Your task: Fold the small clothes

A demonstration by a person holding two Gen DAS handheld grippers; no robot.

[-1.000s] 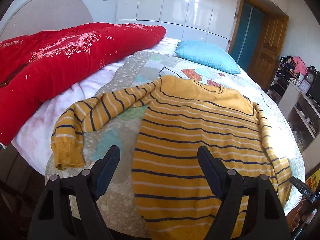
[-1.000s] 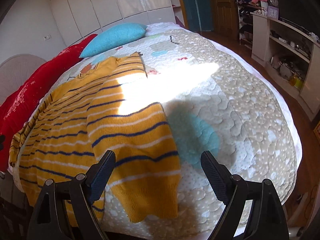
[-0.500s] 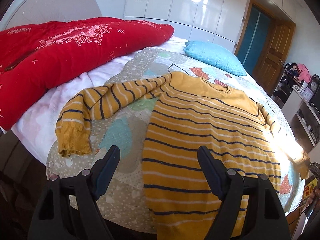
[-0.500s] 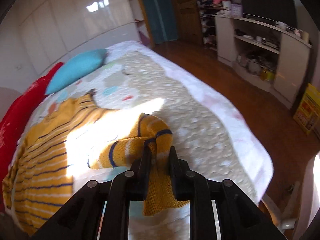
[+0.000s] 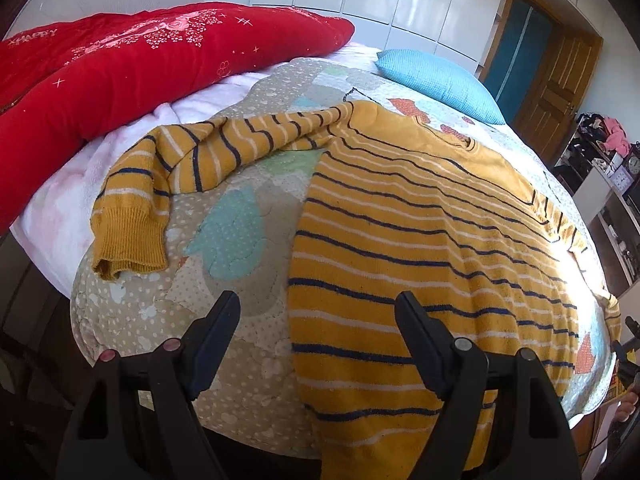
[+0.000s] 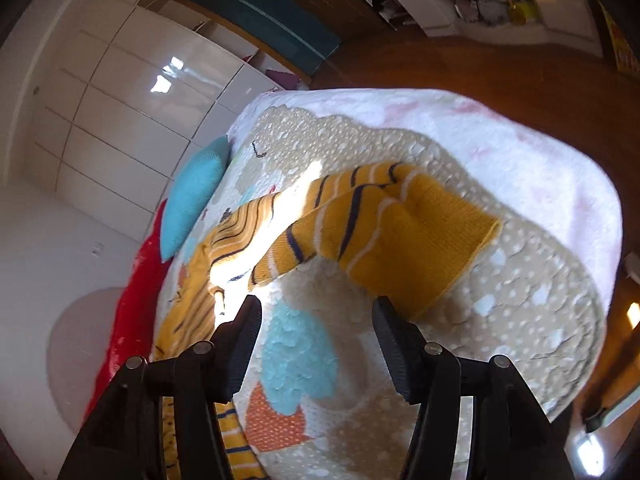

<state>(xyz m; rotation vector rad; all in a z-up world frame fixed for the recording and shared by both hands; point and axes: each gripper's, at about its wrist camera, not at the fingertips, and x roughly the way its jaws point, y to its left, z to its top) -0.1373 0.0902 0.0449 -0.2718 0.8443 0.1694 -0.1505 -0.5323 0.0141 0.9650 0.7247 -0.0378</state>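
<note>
A yellow sweater with navy and white stripes (image 5: 420, 240) lies spread flat on the patterned quilt (image 5: 232, 232). Its left sleeve (image 5: 168, 168) stretches out to the left, cuff bent down. My left gripper (image 5: 318, 312) is open and empty, hovering over the sweater's lower left hem. In the right wrist view the right sleeve (image 6: 380, 232) lies pulled out sideways on the quilt (image 6: 520, 312), cuff to the right. My right gripper (image 6: 316, 316) is open and empty just short of that sleeve. The view is tilted.
A red quilted blanket (image 5: 120, 64) lies along the far left of the bed. A blue pillow (image 5: 436, 80) sits at the head; it also shows in the right wrist view (image 6: 192, 200). A wooden floor (image 6: 520, 72) and shelves lie beyond the bed's right side.
My right gripper had shut on the right sleeve and pulled it outward; it has now opened and let it go, and the sleeve lies out on the quilt. My left gripper shifted slightly left.
</note>
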